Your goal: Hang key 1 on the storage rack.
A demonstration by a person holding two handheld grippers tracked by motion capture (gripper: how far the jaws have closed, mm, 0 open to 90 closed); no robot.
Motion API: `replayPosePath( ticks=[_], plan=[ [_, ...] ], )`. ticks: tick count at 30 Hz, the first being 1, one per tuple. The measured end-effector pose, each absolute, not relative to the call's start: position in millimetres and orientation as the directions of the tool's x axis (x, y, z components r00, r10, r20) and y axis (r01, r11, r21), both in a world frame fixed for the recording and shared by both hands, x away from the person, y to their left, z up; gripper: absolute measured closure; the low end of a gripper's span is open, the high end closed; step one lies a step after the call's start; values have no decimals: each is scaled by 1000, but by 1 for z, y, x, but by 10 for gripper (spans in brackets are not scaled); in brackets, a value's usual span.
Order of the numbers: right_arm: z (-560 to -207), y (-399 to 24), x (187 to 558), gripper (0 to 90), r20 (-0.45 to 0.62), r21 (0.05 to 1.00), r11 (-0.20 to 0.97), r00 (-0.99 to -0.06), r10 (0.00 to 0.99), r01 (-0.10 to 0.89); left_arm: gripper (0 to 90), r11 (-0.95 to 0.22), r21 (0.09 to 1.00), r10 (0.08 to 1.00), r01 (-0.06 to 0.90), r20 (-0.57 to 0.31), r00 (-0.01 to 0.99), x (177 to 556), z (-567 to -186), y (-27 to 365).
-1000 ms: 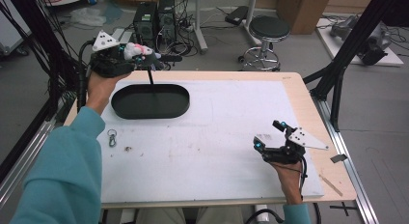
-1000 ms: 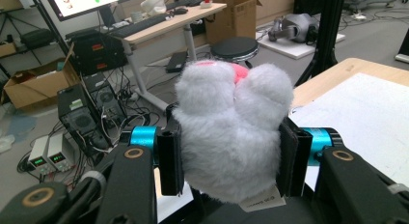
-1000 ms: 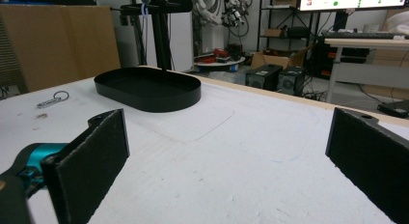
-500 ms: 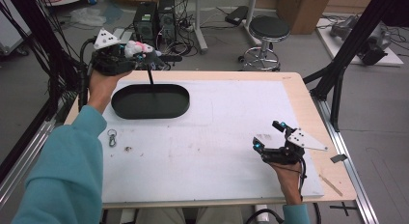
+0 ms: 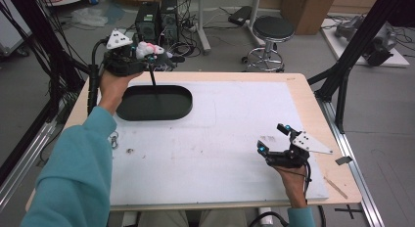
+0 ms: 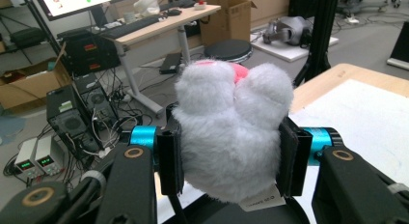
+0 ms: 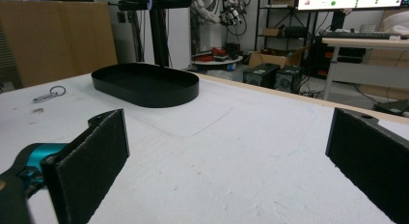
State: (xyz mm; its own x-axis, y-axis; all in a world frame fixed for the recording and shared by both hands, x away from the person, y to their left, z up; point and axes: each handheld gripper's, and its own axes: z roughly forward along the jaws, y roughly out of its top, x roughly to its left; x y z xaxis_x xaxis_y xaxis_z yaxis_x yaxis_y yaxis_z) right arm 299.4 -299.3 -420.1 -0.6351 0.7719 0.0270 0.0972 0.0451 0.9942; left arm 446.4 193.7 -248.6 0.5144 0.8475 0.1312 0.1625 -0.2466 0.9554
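Grey floor, black stool (image 5: 273,29), cardboard boxes (image 5: 306,4), desk (image 6: 159,26) with monitor.

Fluffy white plush toy with a pink patch (image 6: 234,147): its underside is hidden behind the left gripper (image 6: 230,159), and the print on its small white tag (image 6: 261,201) is too blurred to read. The small metal key ring (image 5: 114,139) on the white mat is partly covered by the teal sleeve (image 5: 73,173). The right gripper (image 7: 231,161) has both black pads cut off by the frame's bottom edge.

One plush toy (image 6: 231,137), one black tray (image 5: 154,102), one keyring (image 5: 114,139)
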Motion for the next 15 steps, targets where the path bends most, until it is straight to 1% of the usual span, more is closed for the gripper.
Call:
replayPosePath(
  ticks=[8, 15],
  plan=[
    [-424, -300, 299, 6, 35, 993, 44, -630, 776, 110, 544, -260, 949, 833, 177, 127, 538, 442, -262, 187],
    [-426, -300, 299, 6, 25, 994, 44, -623, 782, 96, 544, -257, 946, 834, 200, 112, 541, 439, -275, 186]
  ],
)
